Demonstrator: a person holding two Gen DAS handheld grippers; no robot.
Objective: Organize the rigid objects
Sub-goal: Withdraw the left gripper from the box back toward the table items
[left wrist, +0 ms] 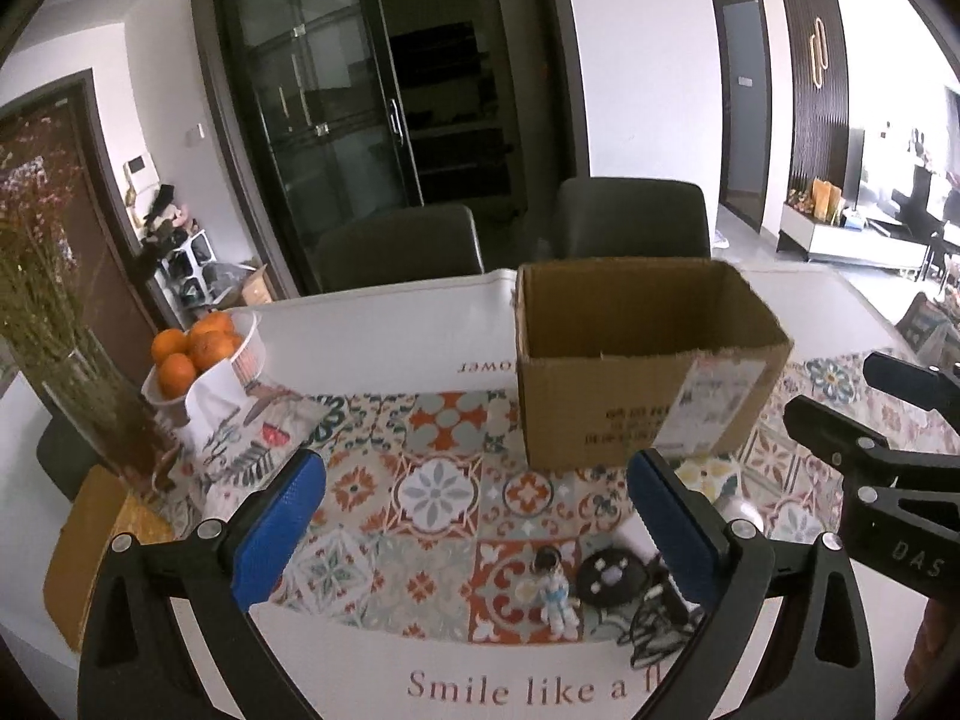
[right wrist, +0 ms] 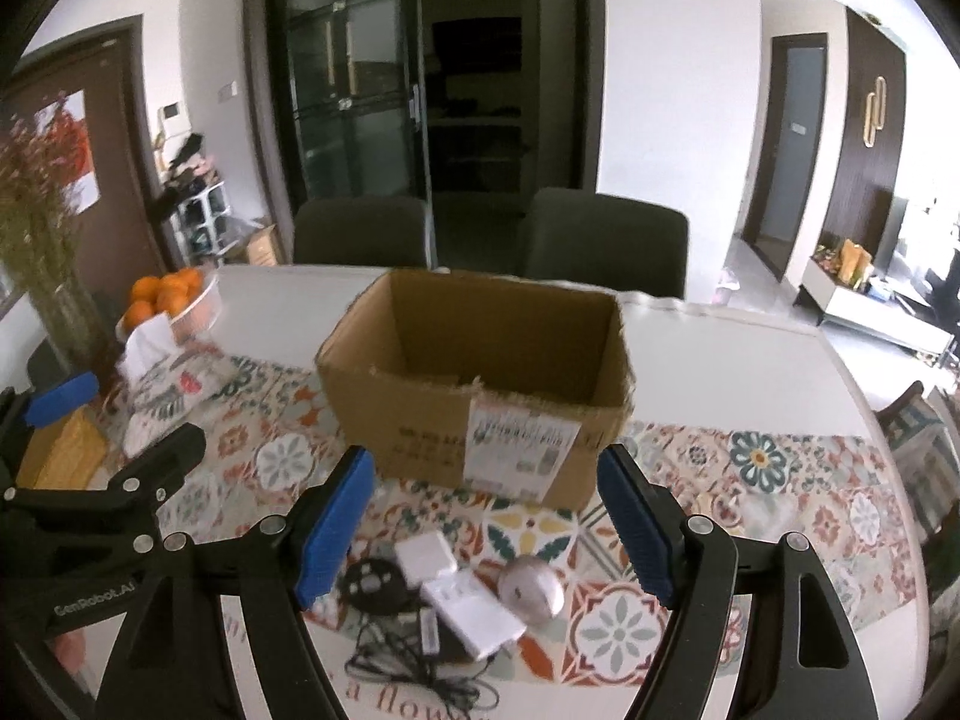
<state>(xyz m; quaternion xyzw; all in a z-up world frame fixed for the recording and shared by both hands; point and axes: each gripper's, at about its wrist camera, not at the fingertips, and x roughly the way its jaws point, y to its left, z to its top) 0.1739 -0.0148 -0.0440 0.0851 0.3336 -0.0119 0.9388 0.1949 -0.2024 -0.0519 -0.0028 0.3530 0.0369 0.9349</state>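
Nothing looks packed yet — the brown cardboard box shows empty, the small white-suited figurine, round black disc, white rectangular adapters and silvery dome lie before it, and both the left gripper and right gripper hang with jaws apart, holding nothing.

We see an open cardboard box standing upright on the patterned cloth, apparently empty. Before it lie a small figurine, a black round disc with a tangled cable, two white rectangular blocks and a silvery mouse-shaped object.

Both tools agape (nothing gripped)
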